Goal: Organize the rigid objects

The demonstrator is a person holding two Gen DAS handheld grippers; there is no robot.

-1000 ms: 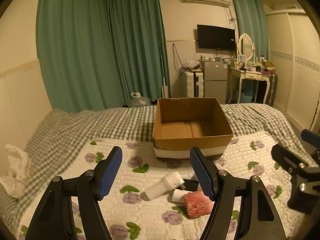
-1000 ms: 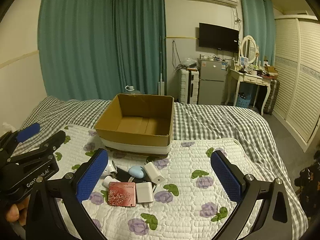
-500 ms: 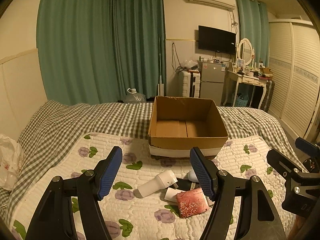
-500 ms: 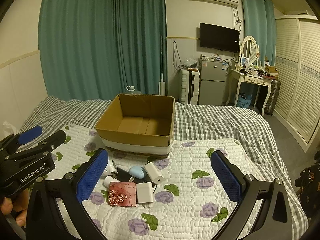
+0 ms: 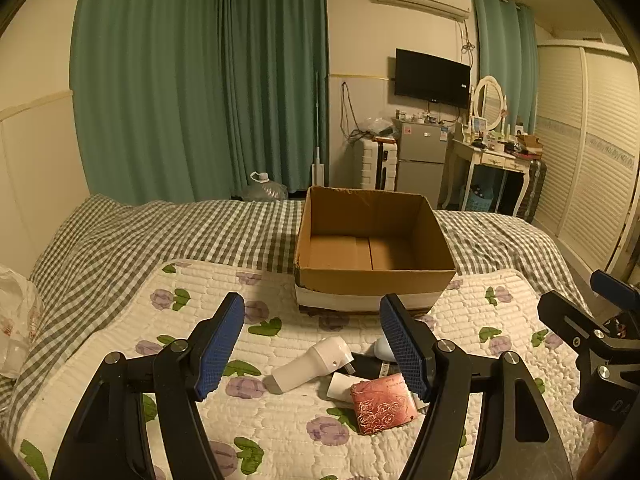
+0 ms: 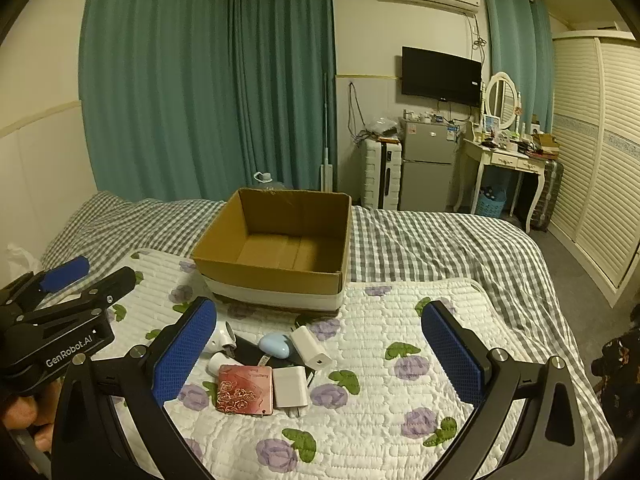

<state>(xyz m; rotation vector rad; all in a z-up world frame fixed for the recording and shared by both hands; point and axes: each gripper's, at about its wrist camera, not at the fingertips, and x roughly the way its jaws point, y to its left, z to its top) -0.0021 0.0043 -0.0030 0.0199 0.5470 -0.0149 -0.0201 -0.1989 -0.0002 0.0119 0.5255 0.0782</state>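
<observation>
An empty open cardboard box [image 5: 372,276] [image 6: 276,280] sits on the bed behind a small pile of rigid objects. The pile holds a white plug adapter [image 5: 312,364], a red rose-patterned case [image 5: 382,402] [image 6: 245,389], a white charger [image 6: 290,386], a light blue egg-shaped thing [image 6: 274,345] and a second white charger [image 6: 310,346]. My left gripper [image 5: 312,346] is open and empty, hovering above the pile. My right gripper [image 6: 320,354] is open wide and empty, above the same pile.
The bed has a floral quilt [image 6: 400,400] over a checked cover [image 5: 160,236]. A plastic bag [image 5: 16,320] lies at the left edge. Beyond the bed stand a fridge [image 6: 426,166], a suitcase [image 6: 380,174], a dressing table [image 6: 504,160] and a wardrobe [image 6: 600,152].
The left gripper view has swung and levelled, bringing the box and pile nearer its centre. The right gripper has barely moved. Both stay open and empty.
</observation>
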